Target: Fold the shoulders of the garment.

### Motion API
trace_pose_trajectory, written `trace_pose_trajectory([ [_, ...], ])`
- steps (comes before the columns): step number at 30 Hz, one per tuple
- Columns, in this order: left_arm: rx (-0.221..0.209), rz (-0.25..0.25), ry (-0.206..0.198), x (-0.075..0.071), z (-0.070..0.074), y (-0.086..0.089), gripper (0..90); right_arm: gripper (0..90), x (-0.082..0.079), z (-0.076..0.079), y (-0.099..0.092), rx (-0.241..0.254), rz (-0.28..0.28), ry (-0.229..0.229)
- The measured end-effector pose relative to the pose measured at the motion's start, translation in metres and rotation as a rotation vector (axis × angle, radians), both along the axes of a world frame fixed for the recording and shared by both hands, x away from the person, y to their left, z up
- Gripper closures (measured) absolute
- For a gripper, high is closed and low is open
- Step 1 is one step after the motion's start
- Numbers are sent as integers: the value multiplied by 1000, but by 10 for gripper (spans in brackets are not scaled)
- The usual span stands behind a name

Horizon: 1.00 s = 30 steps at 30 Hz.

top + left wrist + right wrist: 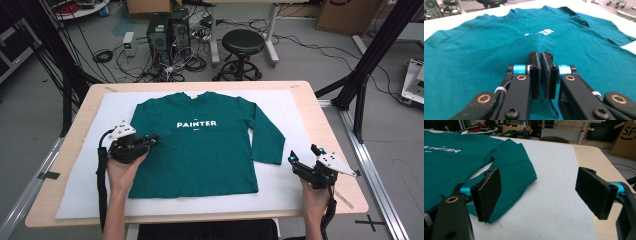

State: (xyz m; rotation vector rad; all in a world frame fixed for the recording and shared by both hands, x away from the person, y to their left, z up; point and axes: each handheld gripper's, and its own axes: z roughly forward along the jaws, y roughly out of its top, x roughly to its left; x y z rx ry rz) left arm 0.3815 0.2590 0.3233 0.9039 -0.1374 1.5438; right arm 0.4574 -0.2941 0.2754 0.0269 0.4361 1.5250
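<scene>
L gripper (150,141) clamped on green shirt (200,150) sleeve – first fold begun; R gripper (303,161) wide open, empty – rest unfolded.

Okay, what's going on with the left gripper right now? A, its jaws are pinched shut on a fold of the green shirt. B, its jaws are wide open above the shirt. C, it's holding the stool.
A: in the left gripper view, the left gripper has its jaws closed on a raised fold of the green shirt.
</scene>
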Motion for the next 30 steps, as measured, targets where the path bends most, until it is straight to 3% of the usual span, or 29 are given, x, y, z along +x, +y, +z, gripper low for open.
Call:
trace_pose_trajectory([
  [10, 21, 4, 32, 21, 23, -42, 853, 215, 0, 0, 1, 1, -5, 4],
  [16, 33, -7, 56, 30, 31, -50, 853, 215, 0, 0, 1, 1, -7, 3],
  [30, 117, 48, 48, 29, 29, -89, 853, 215, 0, 1, 1, 2, -10, 4],
])
